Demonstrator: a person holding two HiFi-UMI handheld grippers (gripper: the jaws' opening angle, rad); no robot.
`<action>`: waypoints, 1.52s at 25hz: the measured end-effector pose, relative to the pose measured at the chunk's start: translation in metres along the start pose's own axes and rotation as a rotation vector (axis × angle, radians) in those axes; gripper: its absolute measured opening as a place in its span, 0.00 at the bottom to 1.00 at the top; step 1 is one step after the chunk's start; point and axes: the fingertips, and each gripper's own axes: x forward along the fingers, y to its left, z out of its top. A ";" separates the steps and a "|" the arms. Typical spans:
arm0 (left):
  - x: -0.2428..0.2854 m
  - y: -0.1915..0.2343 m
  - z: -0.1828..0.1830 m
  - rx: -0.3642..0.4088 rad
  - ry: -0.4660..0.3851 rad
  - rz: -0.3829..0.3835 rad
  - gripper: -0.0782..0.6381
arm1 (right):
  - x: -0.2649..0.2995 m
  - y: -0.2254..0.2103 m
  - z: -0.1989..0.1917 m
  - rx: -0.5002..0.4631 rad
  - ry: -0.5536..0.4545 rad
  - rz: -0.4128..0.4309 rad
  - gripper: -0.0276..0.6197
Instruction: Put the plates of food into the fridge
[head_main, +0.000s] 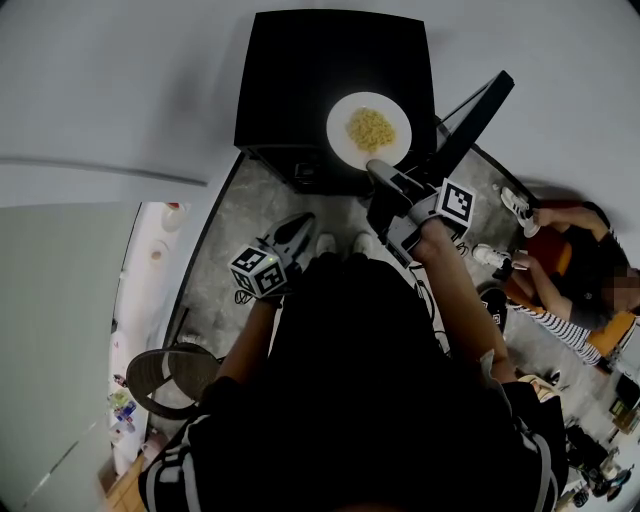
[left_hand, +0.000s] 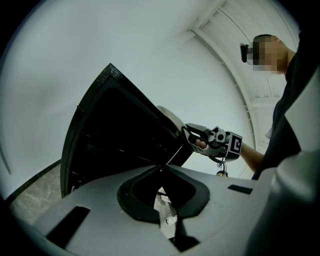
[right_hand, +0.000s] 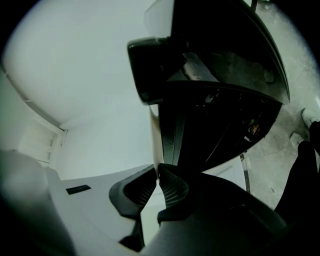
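A white plate (head_main: 368, 130) of yellow food hangs over the top of the small black fridge (head_main: 300, 80); I cannot tell whether it rests on it. My right gripper (head_main: 372, 166) is shut on the plate's near rim. In the right gripper view the ribbed pads (right_hand: 170, 187) pinch the thin white rim (right_hand: 154, 125), seen edge-on, with the fridge (right_hand: 225, 115) dark beyond. My left gripper (head_main: 303, 222) hangs lower, in front of the fridge, shut on nothing. Its own view shows its tips (left_hand: 161, 168) touching, and beyond them the fridge (left_hand: 120, 135), the plate (left_hand: 170, 116) and the right gripper (left_hand: 189, 132).
A black stand (head_main: 470, 120) leans at the fridge's right side. A person sits at the right, with white shoes (head_main: 515, 205) stretched out on the grey floor (head_main: 235, 240). A round dark stool (head_main: 170, 378) stands at the lower left. White walls (head_main: 120, 80) surround the fridge.
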 end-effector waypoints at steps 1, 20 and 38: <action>0.000 -0.001 0.000 0.001 0.001 -0.001 0.14 | -0.002 0.000 -0.002 -0.003 0.002 0.001 0.10; 0.005 -0.009 -0.004 0.012 0.023 -0.017 0.14 | -0.030 -0.006 -0.036 -0.084 0.099 -0.010 0.10; 0.006 -0.024 -0.016 0.022 0.043 -0.033 0.14 | -0.061 -0.026 -0.070 -0.115 0.194 -0.025 0.09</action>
